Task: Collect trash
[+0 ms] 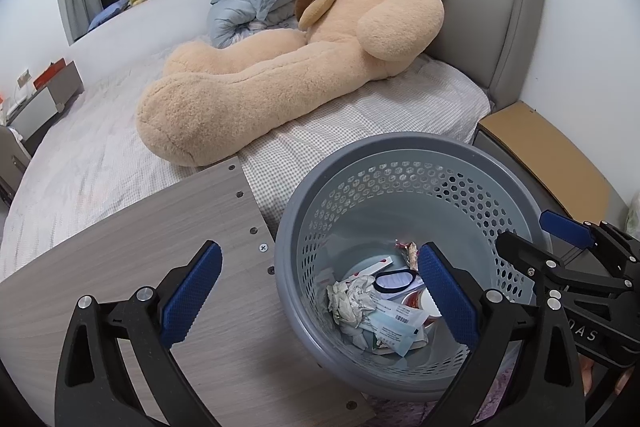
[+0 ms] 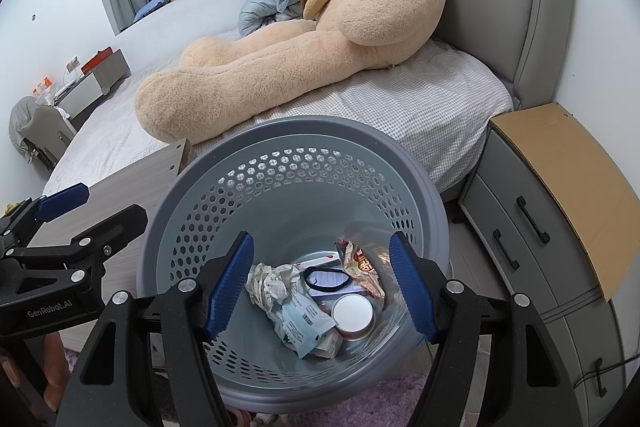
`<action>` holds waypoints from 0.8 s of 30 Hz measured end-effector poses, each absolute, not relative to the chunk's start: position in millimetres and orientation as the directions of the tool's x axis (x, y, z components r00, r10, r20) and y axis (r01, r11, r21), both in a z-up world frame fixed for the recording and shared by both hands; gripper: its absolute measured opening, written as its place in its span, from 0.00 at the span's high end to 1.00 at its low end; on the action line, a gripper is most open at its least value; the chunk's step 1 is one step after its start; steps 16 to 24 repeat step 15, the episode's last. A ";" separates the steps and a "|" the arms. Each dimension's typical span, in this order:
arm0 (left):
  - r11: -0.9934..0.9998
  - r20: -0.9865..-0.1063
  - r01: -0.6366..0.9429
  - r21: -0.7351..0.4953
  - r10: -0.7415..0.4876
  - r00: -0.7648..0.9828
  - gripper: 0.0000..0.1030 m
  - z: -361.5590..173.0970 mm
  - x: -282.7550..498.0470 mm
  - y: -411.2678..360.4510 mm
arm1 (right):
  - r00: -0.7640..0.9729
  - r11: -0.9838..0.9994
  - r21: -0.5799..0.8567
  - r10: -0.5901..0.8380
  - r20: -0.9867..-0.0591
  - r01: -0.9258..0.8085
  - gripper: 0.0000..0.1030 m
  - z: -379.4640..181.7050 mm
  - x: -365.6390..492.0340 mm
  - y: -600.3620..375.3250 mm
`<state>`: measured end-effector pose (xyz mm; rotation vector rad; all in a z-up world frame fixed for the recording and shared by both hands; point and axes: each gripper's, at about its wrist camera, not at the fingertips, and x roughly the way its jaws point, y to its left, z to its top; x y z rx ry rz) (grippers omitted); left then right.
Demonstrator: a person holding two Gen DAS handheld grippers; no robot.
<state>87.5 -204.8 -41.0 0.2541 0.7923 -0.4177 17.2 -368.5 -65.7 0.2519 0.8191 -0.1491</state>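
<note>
A grey perforated waste basket (image 1: 404,155) (image 2: 296,131) stands on the floor beside the bed. Inside lie crumpled paper (image 1: 350,301) (image 2: 270,283), a blue-white packet (image 2: 300,327), a black hair tie (image 1: 394,281) (image 2: 326,279), a snack wrapper (image 2: 362,269) and a round white lid (image 2: 352,311). My left gripper (image 1: 320,295) is open and empty, its right finger over the basket, its left over the wooden board. My right gripper (image 2: 320,287) is open and empty above the basket's mouth; it also shows at the right of the left wrist view (image 1: 536,239).
A wooden board (image 1: 140,267) lies left of the basket. A big teddy bear (image 1: 300,47) lies on the bed (image 1: 380,115). A grey nightstand with cardboard on top (image 2: 552,195) stands to the right. A purple rug (image 2: 380,403) lies below.
</note>
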 end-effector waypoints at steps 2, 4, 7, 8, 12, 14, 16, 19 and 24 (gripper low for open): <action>0.889 -0.730 0.454 0.065 -0.268 0.629 0.06 -40.9 87.2 -204.6 | 0.675 0.960 0.165 -0.034 -0.737 0.228 0.35 -65.5 17.1 -368.5; 0.890 -0.729 0.452 0.065 -0.267 0.630 0.06 -41.0 86.6 -204.2 | 0.675 0.960 0.164 -0.034 -0.737 0.227 0.35 -65.8 17.3 -368.5; 0.891 -0.731 0.449 0.064 -0.264 0.629 0.06 -40.6 86.7 -204.2 | 0.675 0.960 0.164 -0.033 -0.737 0.227 0.35 -65.8 17.3 -368.5; 0.892 -0.731 0.448 0.063 -0.264 0.629 0.06 -40.4 86.9 -204.2 | 0.675 0.960 0.164 -0.034 -0.737 0.227 0.35 -65.5 17.2 -368.5; 0.892 -0.730 0.447 0.062 -0.265 0.630 0.06 -40.2 87.2 -204.2 | 0.675 0.960 0.164 -0.034 -0.737 0.227 0.35 -65.4 17.0 -368.5; 0.893 -0.729 0.447 0.063 -0.264 0.631 0.06 -40.2 86.9 -204.1 | 0.675 0.960 0.164 -0.034 -0.737 0.227 0.35 -65.7 17.1 -368.4; 0.893 -0.730 0.447 0.063 -0.264 0.631 0.06 -40.3 87.0 -204.0 | 0.675 0.960 0.164 -0.034 -0.737 0.227 0.35 -65.8 17.1 -368.4; 0.893 -0.730 0.447 0.063 -0.264 0.631 0.06 -40.3 87.0 -204.0 | 0.675 0.960 0.164 -0.034 -0.737 0.227 0.35 -65.8 17.1 -368.4; 0.893 -0.730 0.447 0.063 -0.264 0.631 0.06 -40.3 87.0 -204.0 | 0.675 0.960 0.164 -0.034 -0.737 0.227 0.35 -65.8 17.1 -368.4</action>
